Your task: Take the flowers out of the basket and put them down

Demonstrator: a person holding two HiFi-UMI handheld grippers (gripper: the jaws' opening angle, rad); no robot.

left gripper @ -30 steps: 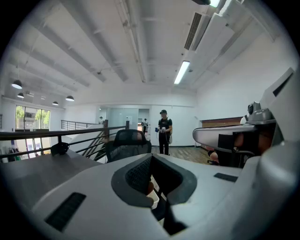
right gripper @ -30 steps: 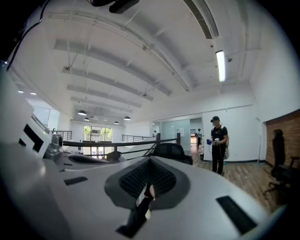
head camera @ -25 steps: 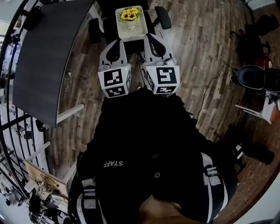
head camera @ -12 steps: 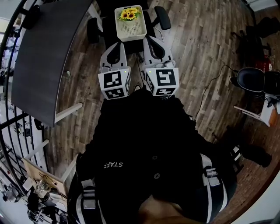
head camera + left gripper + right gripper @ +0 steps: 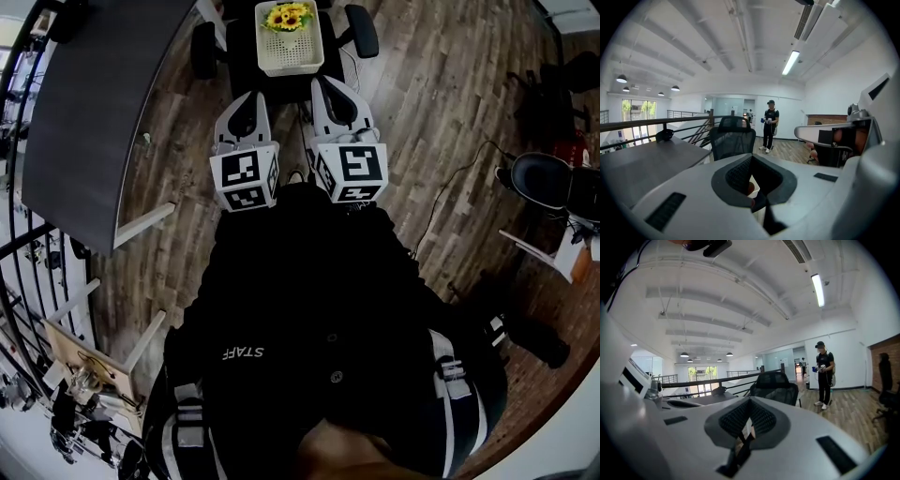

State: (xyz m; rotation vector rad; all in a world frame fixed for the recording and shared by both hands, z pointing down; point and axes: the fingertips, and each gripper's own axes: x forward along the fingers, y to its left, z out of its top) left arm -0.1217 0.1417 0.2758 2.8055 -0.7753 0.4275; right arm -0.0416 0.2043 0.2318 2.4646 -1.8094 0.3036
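A white basket (image 5: 291,49) sits on the seat of a black office chair (image 5: 361,30) at the top of the head view. Yellow flowers (image 5: 289,16) lie at the basket's far end. My left gripper (image 5: 247,97) and right gripper (image 5: 331,86) are held side by side just short of the basket's near edge, apart from it. Both are shut with nothing between their jaws. In the left gripper view the left gripper (image 5: 751,161) points over the chair's backrest (image 5: 733,140). The right gripper (image 5: 749,404) shows the same backrest (image 5: 776,383).
A dark grey desk (image 5: 84,112) stands to the left of the chair, beside railings (image 5: 28,281). Another person (image 5: 770,124) stands far off on the wooden floor (image 5: 422,122). More chairs (image 5: 544,169) stand at the right.
The basket and chair have slid toward the top of the head view and a little right. Both grippers stay shut and side by side, slightly lower.
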